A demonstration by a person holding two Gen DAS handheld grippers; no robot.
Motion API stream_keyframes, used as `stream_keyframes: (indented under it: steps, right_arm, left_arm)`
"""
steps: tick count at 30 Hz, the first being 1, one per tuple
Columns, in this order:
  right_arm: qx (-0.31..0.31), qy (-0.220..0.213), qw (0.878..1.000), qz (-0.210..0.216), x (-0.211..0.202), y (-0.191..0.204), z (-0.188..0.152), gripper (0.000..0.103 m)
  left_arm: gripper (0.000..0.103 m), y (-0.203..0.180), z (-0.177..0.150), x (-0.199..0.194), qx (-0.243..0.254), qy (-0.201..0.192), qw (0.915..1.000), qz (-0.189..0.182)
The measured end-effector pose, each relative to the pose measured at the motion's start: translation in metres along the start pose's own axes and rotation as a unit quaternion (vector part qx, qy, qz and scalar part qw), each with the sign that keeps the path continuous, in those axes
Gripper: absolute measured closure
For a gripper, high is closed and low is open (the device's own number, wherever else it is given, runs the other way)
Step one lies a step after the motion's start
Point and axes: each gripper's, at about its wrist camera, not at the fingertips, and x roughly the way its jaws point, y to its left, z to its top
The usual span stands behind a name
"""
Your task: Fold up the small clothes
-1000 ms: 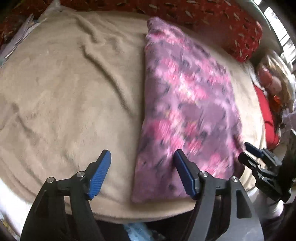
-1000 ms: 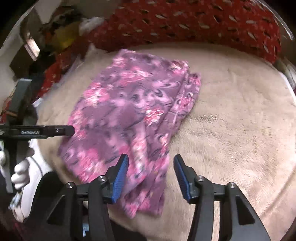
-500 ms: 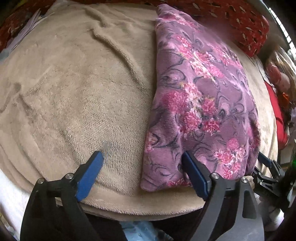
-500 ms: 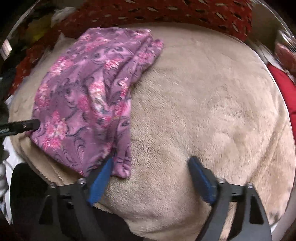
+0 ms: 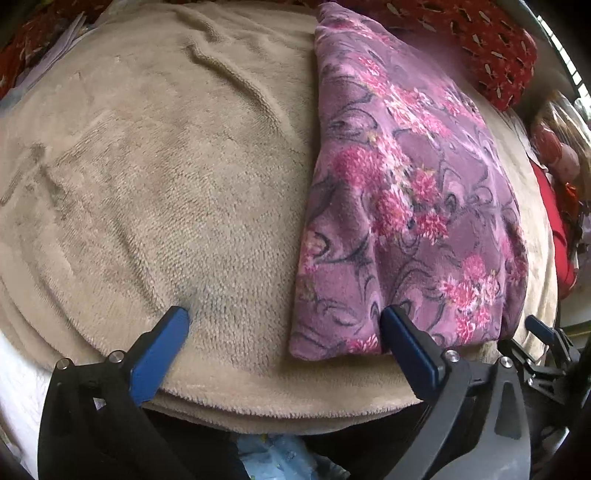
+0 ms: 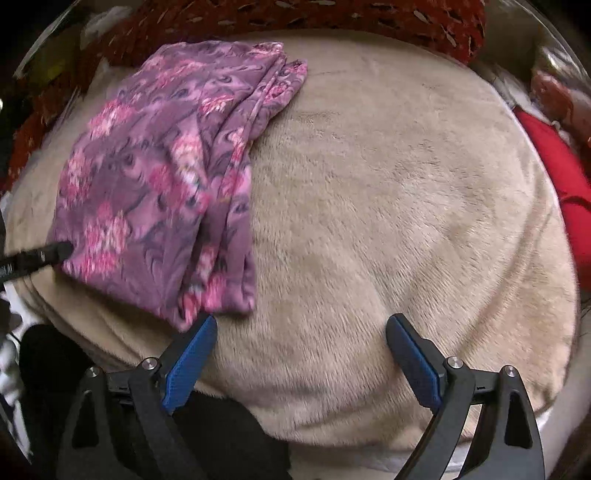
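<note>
The small purple cloth [image 5: 402,192] has pink flowers and dark swirly lines all over it. It is folded into a long, soft strip with layers stacked along one side, and it lies flat on the fuzzy tan blanket [image 5: 166,184]. In the right wrist view the cloth [image 6: 162,184] runs from about 12 o'clock down to 7 o'clock.

Purple floral garment [image 5: 402,192] on a beige fleece blanket [image 5: 166,177]

The garment is mauve with pink blossoms and dark swirling lines. At the bed's far edge lies red fabric [image 6: 332,14] with pale flecks. Each hand-held gripper carries blue pads [image 5: 159,354] on black arms.
</note>
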Motion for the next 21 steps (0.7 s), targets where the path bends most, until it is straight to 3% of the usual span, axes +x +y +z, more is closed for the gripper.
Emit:
stream_keyframes:
  steps: [7,13,16,21]
  right_arm:
    - [-0.021,-0.047,0.998,-0.028,-0.049,0.000,-0.035,0.009]
    - [-0.082,-0.108,0.986,-0.099,-0.091,0.012,-0.051,0.009]
    - [-0.060,-0.119,0.989,-0.061,-0.093,-0.008,-0.040,0.009]
    - [-0.046,-0.137,0.989,-0.031,-0.094,-0.002,-0.039,0.009]
  left_arm:
    - [0.000,0.007,-0.029,-0.015,-0.011,0.002,0.9999,-0.005]
    - [0.000,0.006,-0.066,-0.039,0.015,-0.032,0.9993,0.009]
    - [0.000,0.007,-0.090,-0.049,0.024,-0.055,0.9981,0.016]
    - [0.000,0.004,-0.117,-0.065,0.035,-0.070,0.9964,0.035]
